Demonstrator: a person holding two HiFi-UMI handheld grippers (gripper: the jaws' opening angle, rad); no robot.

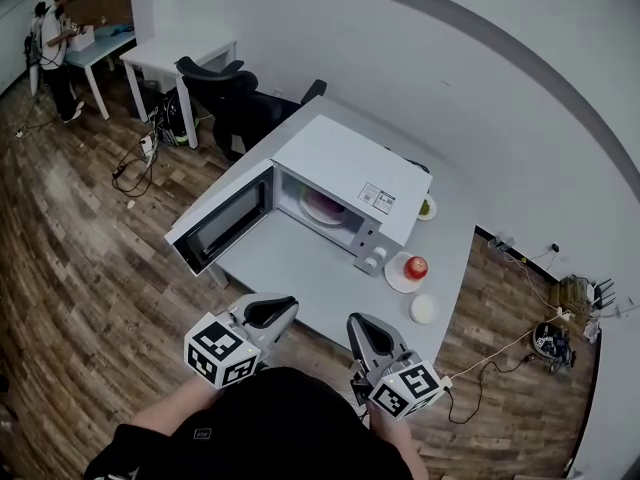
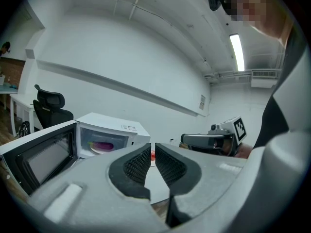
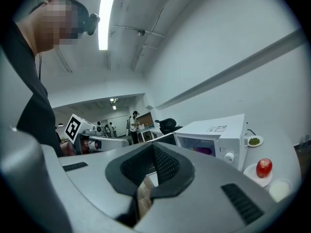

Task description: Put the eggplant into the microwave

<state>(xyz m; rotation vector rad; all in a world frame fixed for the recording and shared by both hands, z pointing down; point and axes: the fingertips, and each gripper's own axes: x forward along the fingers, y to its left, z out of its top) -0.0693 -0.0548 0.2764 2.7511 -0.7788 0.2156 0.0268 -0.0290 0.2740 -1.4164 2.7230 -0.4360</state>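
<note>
A purple eggplant (image 1: 322, 206) lies on a plate inside the white microwave (image 1: 350, 163), whose door (image 1: 222, 220) hangs open to the left. The left gripper view shows the eggplant (image 2: 102, 145) in the lit cavity, and so does the right gripper view (image 3: 206, 151). My left gripper (image 1: 283, 305) hovers at the table's near edge, in front of the microwave. Its jaws stand a thin slit apart (image 2: 152, 145) and hold nothing. My right gripper (image 1: 358, 320) is beside it, shut and empty (image 3: 153, 147).
A red apple (image 1: 415, 267) sits on a small plate right of the microwave, with a white round lid (image 1: 424, 308) nearer me. A dish of something green (image 1: 427, 208) stands behind. Office chairs (image 1: 215, 83), desks and a person (image 1: 55, 48) are far left.
</note>
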